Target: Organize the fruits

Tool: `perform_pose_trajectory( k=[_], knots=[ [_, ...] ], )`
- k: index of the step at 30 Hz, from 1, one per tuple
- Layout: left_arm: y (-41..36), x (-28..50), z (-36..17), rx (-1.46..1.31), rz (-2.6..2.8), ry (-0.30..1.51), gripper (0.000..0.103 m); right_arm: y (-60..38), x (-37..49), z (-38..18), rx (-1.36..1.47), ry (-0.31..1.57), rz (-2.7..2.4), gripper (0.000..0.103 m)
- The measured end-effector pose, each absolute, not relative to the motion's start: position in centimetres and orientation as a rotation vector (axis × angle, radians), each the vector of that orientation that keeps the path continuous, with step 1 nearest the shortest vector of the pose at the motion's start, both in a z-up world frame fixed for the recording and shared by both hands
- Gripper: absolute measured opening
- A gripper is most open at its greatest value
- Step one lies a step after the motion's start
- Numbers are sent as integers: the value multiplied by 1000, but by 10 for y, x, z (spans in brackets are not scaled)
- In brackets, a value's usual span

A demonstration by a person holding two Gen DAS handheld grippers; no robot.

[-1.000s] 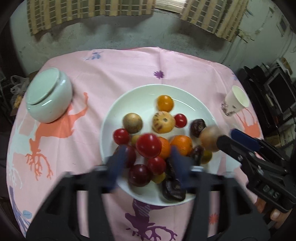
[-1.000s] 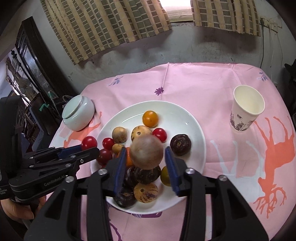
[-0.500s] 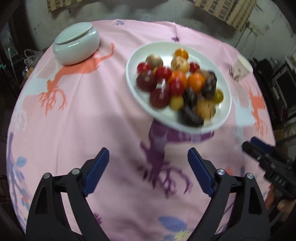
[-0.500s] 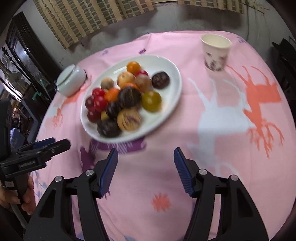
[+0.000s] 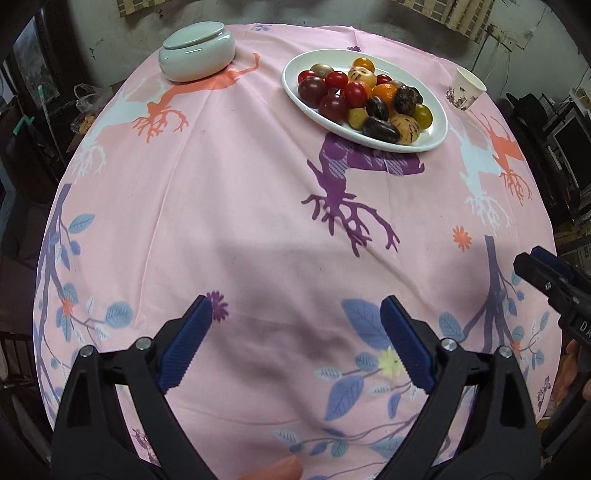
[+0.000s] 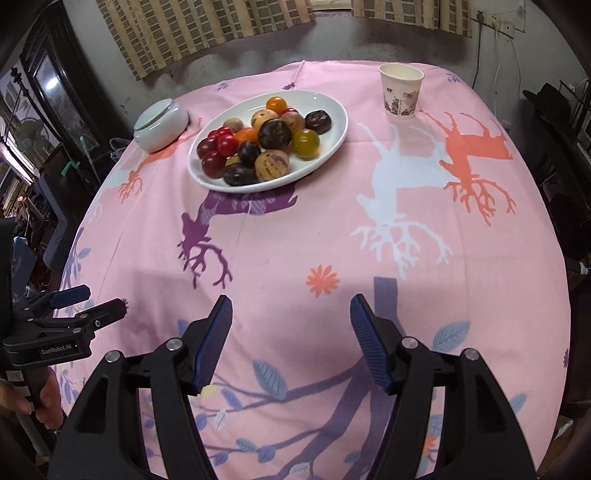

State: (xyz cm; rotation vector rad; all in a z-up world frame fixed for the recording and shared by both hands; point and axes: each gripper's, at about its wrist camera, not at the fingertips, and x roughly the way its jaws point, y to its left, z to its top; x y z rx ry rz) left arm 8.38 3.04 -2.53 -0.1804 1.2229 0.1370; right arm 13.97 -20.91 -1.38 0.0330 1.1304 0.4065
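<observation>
Both grippers sit low over the near part of the table, well apart from the fruit. My left gripper [image 5: 296,341] has its blue pads spread wide, nothing between them, just pink tablecloth [image 5: 258,206] under it. My right gripper [image 6: 291,338] is also spread wide and holds nothing. In the right wrist view I see the left gripper from the side at the left edge, with the hand [image 6: 35,400] gripping its handle; its two tips are parted there too. In the left wrist view the right gripper pokes in at the right edge, side-on.

The fruit [image 6: 264,142] is all piled on the white plate [image 6: 332,138] at the far side of the table. The pile mixes red cherry tomatoes, dark purple round ones, a couple of orange ones, tan speckled ones and a yellow-green one. The fruits touch each other and crowd the left and middle of the plate; the right part of the plate is bare white.

A pale lidded bowl [image 6: 160,125] sits near the plate, to its left, lid on. A paper cup [image 6: 400,90] stands upright to the right of the plate, well apart from it. Checked curtains [image 6: 207,29] hang on the wall behind the table.
</observation>
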Motion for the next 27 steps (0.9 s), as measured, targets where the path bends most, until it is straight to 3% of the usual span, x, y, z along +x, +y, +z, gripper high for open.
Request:
perform_pose_trajectory(
  k=[27],
  knots=[
    [22,50,3,-136,168,1139,101,-209,97,-8,7,1145,413,67]
  ],
)
